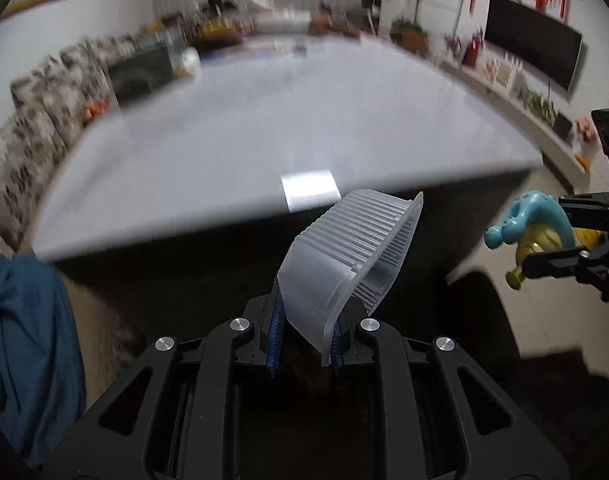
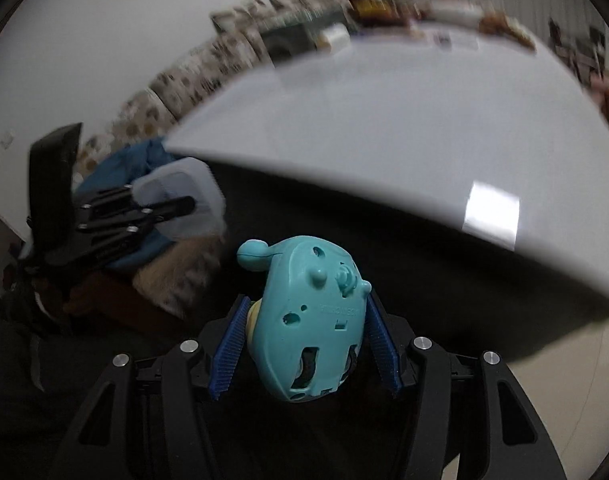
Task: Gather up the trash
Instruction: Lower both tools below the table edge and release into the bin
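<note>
My left gripper (image 1: 304,334) is shut on the rim of a clear ribbed plastic container (image 1: 352,248), held tilted below the near edge of the white table (image 1: 264,120). My right gripper (image 2: 304,340) is shut on a teal plastic toy (image 2: 312,316) with a yellow part, its underside facing the camera. In the left wrist view the right gripper (image 1: 552,244) with the toy (image 1: 524,220) is at the far right. In the right wrist view the left gripper (image 2: 156,208) with the container (image 2: 184,200) is at the left.
A patterned sofa (image 1: 32,128) runs along the left, with blue cloth (image 1: 28,360) near it. Clutter sits at the table's far end (image 1: 264,24). A TV (image 1: 532,52) hangs over a low shelf on the right. Dark space lies under the table (image 1: 184,272).
</note>
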Demonstrator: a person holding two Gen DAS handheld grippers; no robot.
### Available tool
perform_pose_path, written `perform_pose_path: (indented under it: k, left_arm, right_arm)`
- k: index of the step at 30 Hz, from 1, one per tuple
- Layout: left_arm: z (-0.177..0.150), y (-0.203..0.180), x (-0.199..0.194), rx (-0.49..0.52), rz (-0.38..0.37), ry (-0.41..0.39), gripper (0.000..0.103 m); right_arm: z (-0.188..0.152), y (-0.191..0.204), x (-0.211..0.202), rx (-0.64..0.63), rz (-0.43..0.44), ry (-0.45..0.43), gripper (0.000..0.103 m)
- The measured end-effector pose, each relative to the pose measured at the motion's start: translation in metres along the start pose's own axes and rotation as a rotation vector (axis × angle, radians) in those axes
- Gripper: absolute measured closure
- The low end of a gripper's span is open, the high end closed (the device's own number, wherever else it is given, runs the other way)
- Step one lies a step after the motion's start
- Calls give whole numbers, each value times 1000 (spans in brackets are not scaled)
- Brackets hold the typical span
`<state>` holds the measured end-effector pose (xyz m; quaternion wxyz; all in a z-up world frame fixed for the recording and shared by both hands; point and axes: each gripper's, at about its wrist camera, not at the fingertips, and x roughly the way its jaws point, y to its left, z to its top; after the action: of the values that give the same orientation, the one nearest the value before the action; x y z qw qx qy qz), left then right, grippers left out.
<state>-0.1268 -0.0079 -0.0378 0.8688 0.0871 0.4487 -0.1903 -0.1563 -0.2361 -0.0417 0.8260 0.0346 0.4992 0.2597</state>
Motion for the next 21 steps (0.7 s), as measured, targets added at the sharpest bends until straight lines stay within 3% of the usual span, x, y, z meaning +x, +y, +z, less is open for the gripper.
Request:
perform_pose_path:
  k: [4,5,6,7,10,12,17,21]
  left_arm:
    - [-26,-7,47,48,26,118,84]
    - [-31,-7,63,66,40,148,80]
    - [-36,-8,86,95,33,194,57]
    - [-39,-8,100,109,55,213,33]
    - [-54,-2,139,144,128,272,29]
    - [-59,5,139,128,138,294,29]
    - [-35,25,72,63,52,139,29]
    - [28,36,18,-5,88,-40,25]
  right_arm:
    - [-29,-16,61,16,-65,104,46]
    - [-31,-19,71,19,-69,114,35]
    - [-34,-26,94,21,-84,134,21]
    - [-36,-30,109,17,-93,148,21]
    - [-42,-37,137,5,-138,203,31]
    - [-40,-36,121,6,-105,172,31]
    - [-17,-30,45,-21,-62,25,26]
    - [37,-32,-5,-20,-36,-122,23]
